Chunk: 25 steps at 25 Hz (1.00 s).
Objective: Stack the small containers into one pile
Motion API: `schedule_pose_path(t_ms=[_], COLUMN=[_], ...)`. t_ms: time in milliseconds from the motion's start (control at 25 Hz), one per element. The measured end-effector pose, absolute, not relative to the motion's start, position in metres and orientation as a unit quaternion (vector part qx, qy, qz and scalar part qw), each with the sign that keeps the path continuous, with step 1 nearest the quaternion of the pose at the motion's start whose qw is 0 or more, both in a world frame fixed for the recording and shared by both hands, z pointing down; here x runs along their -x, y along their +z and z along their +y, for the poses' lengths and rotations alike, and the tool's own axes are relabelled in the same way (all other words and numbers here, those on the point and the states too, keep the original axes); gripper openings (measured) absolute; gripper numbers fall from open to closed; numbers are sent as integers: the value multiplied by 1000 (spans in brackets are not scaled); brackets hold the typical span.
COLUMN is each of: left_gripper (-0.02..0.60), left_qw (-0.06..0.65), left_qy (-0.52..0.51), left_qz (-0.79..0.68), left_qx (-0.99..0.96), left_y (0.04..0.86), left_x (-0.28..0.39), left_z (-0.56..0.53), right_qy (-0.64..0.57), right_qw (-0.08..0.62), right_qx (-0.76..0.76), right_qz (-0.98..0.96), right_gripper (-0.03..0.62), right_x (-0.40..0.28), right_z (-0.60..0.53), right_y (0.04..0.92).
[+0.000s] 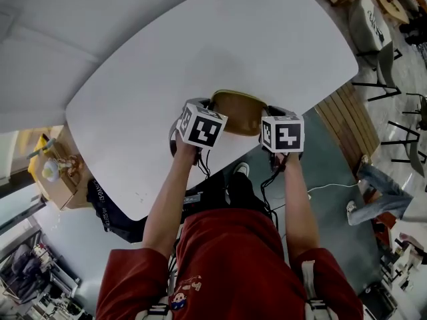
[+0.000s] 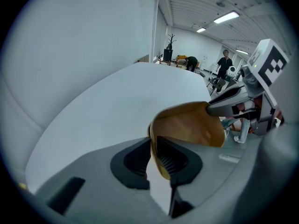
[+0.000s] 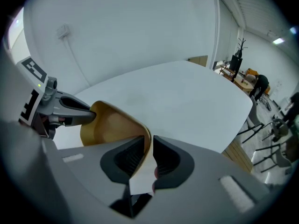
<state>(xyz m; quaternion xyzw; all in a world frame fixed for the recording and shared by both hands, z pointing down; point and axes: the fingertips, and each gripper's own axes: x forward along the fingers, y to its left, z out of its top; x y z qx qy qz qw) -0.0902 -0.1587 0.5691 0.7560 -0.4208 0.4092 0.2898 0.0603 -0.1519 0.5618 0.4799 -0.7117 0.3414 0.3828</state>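
A tan-brown small container [image 1: 237,112] stands on the white table [image 1: 200,59] near its front edge. My left gripper [image 1: 212,109] is at the container's left rim and my right gripper [image 1: 267,115] at its right rim. In the left gripper view the thin rim of the container [image 2: 191,125] runs between the jaws of my left gripper [image 2: 153,160], with a slit of table showing beside it. In the right gripper view the container [image 3: 112,127] has its rim between the jaws of my right gripper [image 3: 148,160], again with a narrow gap. Both grippers are open around the rim.
The table's rounded front edge [image 1: 220,165] lies just below the grippers. A cardboard box [image 1: 57,179] with small items sits on the floor at the left. Chairs [image 1: 373,32] and a seated person's legs [image 1: 373,192] are at the right. People stand far off [image 2: 224,64].
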Motion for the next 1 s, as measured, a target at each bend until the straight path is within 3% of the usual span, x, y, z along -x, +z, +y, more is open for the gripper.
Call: schedule_pose_path(t_ms=[240, 560, 1000], left_gripper=[66, 78, 8], left_qw=[248, 225, 230], left_qy=[378, 375, 364], left_qz=[-460, -457, -466], left_qx=[-764, -774, -773], left_y=[555, 551, 553], left_x=[94, 88, 85], left_z=[-165, -180, -175], right_qy=[265, 257, 274], right_qw=[345, 336, 323], right_qx=[-504, -493, -492], right_qz=[-746, -760, -761], right_gripper=[83, 64, 17], right_x=[-56, -48, -43], right_z=[-161, -173, -164], right_y=[543, 537, 546])
